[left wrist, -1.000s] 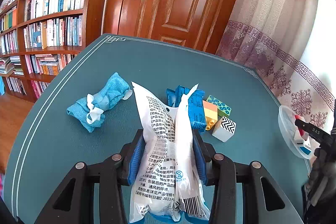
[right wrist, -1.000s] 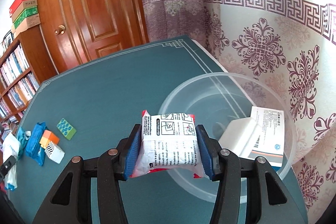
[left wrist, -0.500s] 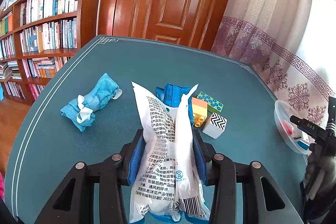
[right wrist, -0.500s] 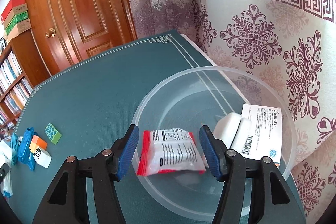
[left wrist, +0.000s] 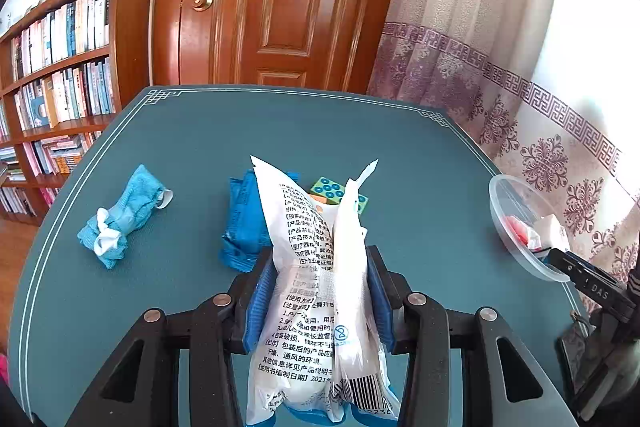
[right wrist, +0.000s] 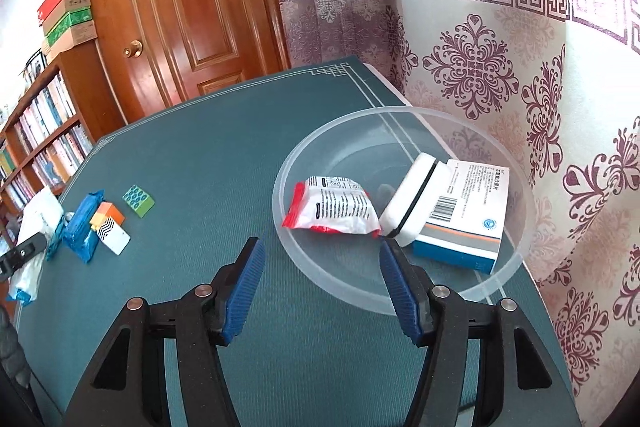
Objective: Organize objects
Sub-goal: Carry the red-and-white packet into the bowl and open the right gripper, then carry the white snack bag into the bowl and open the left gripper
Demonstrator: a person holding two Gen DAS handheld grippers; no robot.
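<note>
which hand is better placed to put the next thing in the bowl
Probably the left: the left gripper is shut on a white packet, ready to carry to the bowl. The right gripper is open and empty.

The right tool [right wrist: 322,279] has let go of the red-edged packet [right wrist: 334,209], now lying in the clear bowl [right wrist: 400,291].

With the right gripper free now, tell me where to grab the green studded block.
Grip the green studded block across its two long side faces, coming from above. It lies flat with its studs up and stands apart from the orange block and blue packet, so its flat sides look open to the pads; the studded top would likely seat worse.
</note>
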